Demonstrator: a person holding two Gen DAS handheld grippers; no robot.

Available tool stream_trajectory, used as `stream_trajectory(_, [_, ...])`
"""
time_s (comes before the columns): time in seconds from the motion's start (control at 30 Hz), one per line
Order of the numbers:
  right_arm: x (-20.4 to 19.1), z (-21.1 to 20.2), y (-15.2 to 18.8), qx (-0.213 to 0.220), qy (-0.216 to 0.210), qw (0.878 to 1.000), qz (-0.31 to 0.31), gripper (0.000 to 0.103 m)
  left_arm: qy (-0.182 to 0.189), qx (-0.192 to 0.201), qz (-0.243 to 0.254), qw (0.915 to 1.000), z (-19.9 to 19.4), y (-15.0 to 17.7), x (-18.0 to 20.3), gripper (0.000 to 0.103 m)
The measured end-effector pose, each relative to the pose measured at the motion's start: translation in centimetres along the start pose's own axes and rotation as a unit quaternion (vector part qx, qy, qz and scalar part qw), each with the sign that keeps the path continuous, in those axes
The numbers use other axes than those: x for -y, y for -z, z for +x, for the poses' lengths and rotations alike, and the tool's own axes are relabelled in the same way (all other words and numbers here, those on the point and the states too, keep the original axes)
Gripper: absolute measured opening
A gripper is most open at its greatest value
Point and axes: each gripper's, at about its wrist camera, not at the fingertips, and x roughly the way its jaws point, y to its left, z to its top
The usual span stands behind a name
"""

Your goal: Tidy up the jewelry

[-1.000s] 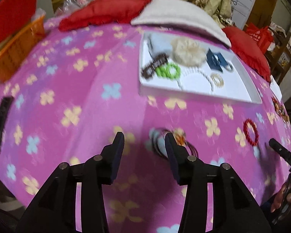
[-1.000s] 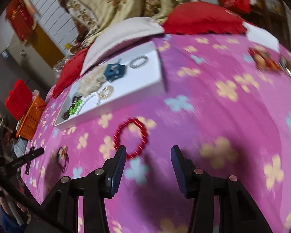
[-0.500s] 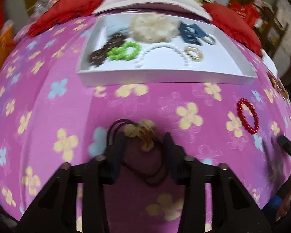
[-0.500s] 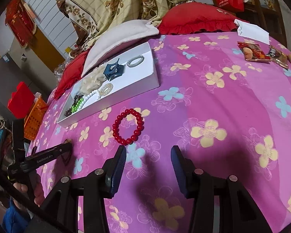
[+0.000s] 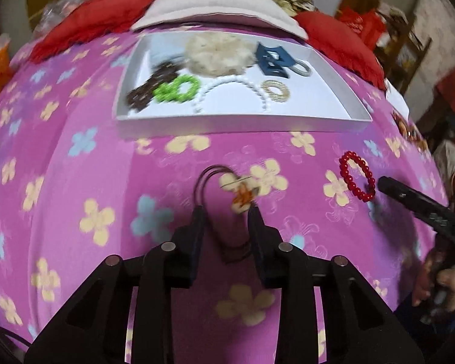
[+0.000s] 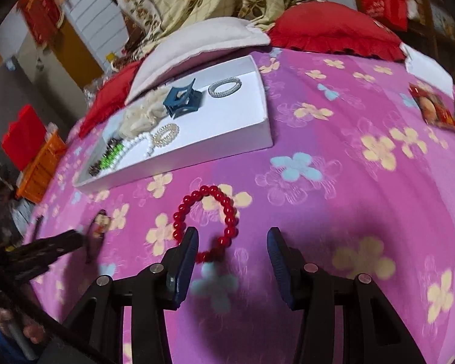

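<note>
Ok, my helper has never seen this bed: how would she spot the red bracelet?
On the pink flowered bedspread, look just in front of the white tray. The red bead bracelet lies loose there, the only red ring, outside the tray.

Red bead bracelet [image 6: 207, 221] flat on the pink floral bedspread [image 6: 333, 188] — dark cord necklace [image 5: 224, 191] nearby, white tray [image 5: 242, 121] beyond.

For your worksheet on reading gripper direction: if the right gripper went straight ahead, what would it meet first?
Probably the red bead bracelet, lying on the pink bedspread between the open jaws of the right gripper; depth is hard to judge.
</note>
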Motion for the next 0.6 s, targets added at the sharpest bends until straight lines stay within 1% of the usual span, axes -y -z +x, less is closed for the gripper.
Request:
stream_trajectory(0.1, [-0.9,0.7,-0.5,0.0,0.019,0.999,-0.027,0.042,-0.001,-0.005,-0.01,0.9999,0.1,0.0,-0.4,0.028])
stream_trajectory(0.17, [-1.4,1.1,-0.6,0.001,0.029,0.999,-0.039,0.041,0.007,-0.007,-0.012,0.9999,0.4,-0.2,-0.2,0.028])
stream_trajectory(0.27, [-1.7,1.5,-0.9,0.002,0.033,0.998,-0.047,0.041,0.02,-0.008,-0.003,0.9998,1.1,-0.8,0.9,0.029])
stream_trajectory(0.37, [-1.9,2.0,-1.4,0.004,0.037,0.998,-0.051,0.04,0.014,-0.017,0.012,0.9997,2.2,-1.3,2.0,0.03])
stream_trajectory(0.4, [-2.0,2.1,-1.5,0.004,0.04,0.998,-0.054,0.038,0.01,-0.018,0.015,0.9997,2.6,-1.4,2.3,0.032])
stream_trajectory(0.43, [-2.1,2.3,-1.6,0.006,0.045,0.997,-0.058,0.033,0.006,-0.014,0.019,0.9997,2.7,-1.5,2.5,0.033])
stream_trajectory(0.47, [-2.3,2.4,-1.6,0.007,0.048,0.997,-0.062,0.03,0.003,-0.013,0.023,0.9996,2.9,-1.7,2.8,0.036])
stream_trajectory(0.53, [-2.5,2.5,-1.6,0.01,0.048,0.996,-0.068,0.021,-0.011,-0.008,0.032,0.9994,3.2,-1.8,3.4,0.036])
stream_trajectory(0.57, [-2.6,2.5,-1.5,0.012,0.046,0.996,-0.069,0.018,-0.017,-0.006,0.036,0.9992,3.3,-1.8,3.6,0.036])
stream_trajectory(0.6, [-2.6,2.5,-1.4,0.012,0.041,0.997,-0.068,0.012,-0.024,-0.004,0.041,0.9989,3.3,-1.7,3.8,0.033])
